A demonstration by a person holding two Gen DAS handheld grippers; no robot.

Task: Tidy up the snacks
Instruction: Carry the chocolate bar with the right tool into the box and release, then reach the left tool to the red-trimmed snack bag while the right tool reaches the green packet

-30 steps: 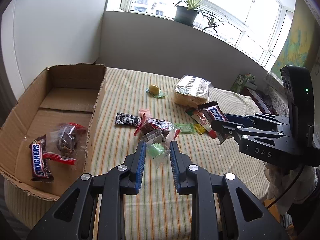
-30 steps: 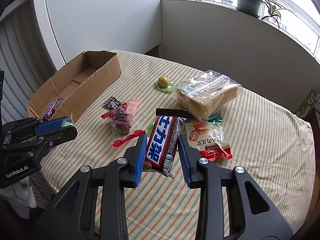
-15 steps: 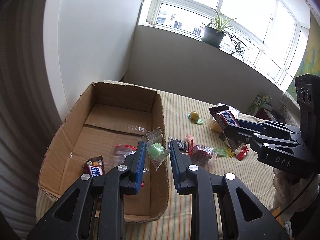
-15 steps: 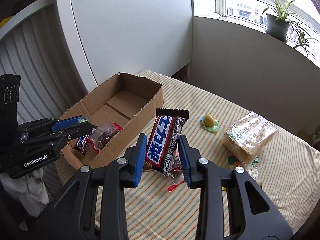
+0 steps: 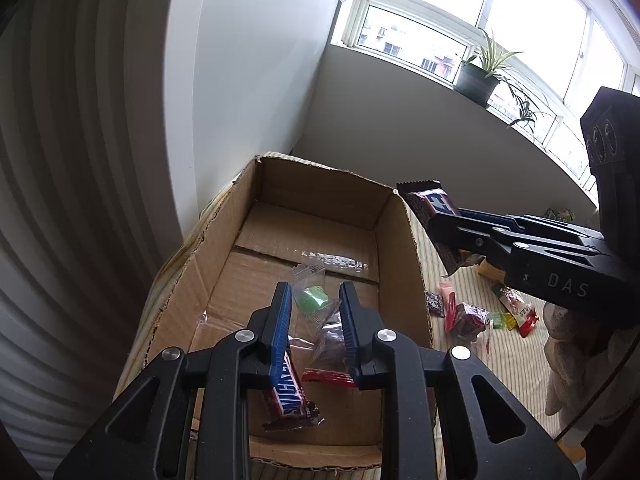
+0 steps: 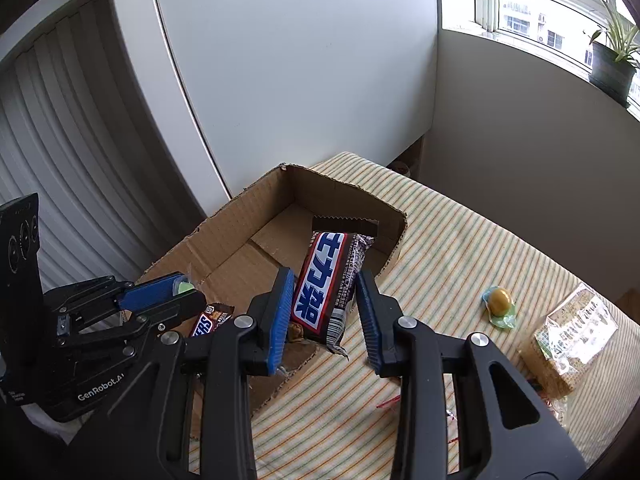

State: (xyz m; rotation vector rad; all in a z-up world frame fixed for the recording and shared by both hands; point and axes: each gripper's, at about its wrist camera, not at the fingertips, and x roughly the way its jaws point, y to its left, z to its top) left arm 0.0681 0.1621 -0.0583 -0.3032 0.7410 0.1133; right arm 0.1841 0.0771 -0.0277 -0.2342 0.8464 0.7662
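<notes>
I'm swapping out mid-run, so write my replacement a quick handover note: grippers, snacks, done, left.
Left gripper: shut on the clear bag of green candy, above the cardboard box.
Right gripper: shut on the Snickers bar, over the box's rim.
Done: a Snickers and a red-sealed bag lie in the box.
Left: release both, then box the snacks on the striped tablecloth.
</notes>
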